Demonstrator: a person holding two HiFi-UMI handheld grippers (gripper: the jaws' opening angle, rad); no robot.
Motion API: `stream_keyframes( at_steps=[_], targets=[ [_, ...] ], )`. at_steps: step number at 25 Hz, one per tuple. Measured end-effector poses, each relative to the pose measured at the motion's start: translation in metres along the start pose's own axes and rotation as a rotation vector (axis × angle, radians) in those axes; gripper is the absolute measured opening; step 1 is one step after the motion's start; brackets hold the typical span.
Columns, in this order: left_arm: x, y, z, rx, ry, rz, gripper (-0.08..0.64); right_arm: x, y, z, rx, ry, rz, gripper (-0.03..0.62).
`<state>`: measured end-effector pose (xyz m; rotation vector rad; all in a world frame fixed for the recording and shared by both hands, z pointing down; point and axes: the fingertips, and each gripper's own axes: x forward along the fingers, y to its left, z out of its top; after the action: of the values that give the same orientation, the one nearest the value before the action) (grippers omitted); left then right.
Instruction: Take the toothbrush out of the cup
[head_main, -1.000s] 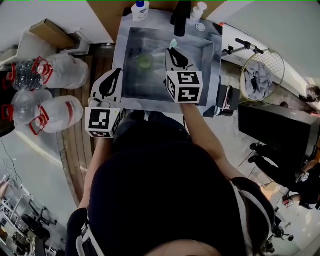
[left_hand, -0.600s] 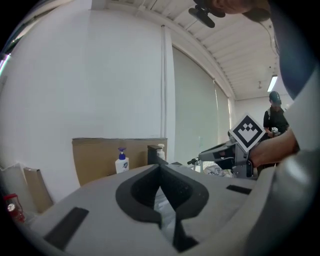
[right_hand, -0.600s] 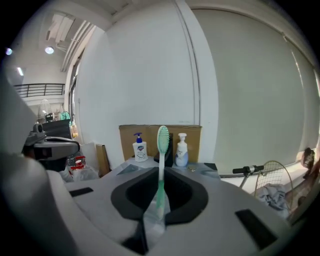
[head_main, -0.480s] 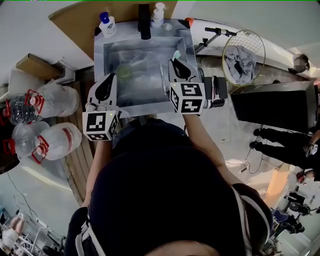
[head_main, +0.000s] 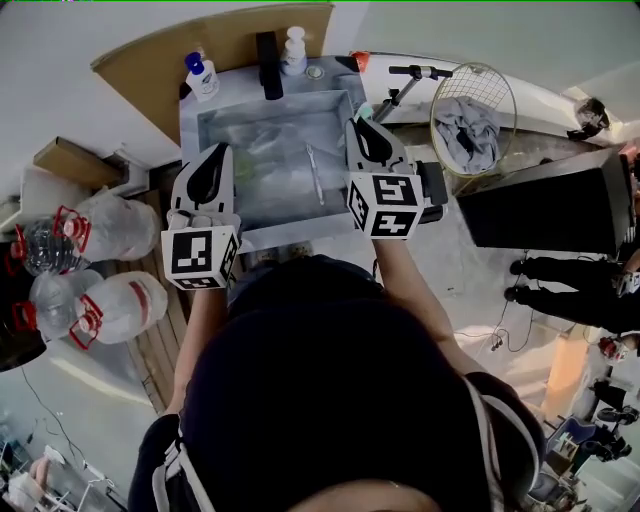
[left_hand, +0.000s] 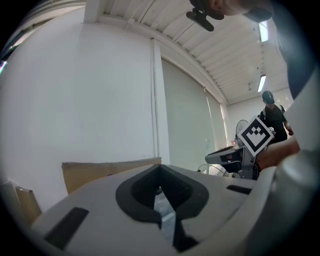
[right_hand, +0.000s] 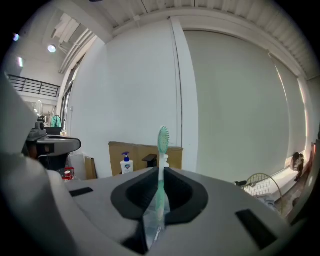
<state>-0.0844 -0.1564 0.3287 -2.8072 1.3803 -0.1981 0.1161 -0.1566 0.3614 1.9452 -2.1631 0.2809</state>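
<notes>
Right gripper (right_hand: 159, 172) clamped on toothbrush (right_hand: 163, 137): long axis upright along jaws, bristles up, frame centre. Held above right rim of sink (head_main: 215, 130). Left gripper (left_hand: 161, 192) closed, empty, frame left.

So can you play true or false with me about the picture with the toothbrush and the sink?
1. The right gripper is holding the green toothbrush. True.
2. The toothbrush is sitting in a cup. False: it is clamped between the right gripper's jaws, with its brush end poking out past them.
3. The left gripper is holding a soap bottle. False: its jaws are together with nothing between them. The blue-capped bottle stands behind the sink.
4. A wire basket with a cloth in it sits to the right of the sink. True.
</notes>
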Motion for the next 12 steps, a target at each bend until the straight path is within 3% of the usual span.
stream_keyframes(
  at_steps=[6,12],
  targets=[
    [0.009,0.005,0.062,0.045,-0.114,0.022,0.021,-0.006,0.003,0.071,-0.011,-0.16,0.02,0.052],
    [0.014,0.012,0.105,0.078,-0.173,0.05,0.021,-0.013,0.006,0.117,-0.039,-0.242,0.037,0.052]
  ],
)
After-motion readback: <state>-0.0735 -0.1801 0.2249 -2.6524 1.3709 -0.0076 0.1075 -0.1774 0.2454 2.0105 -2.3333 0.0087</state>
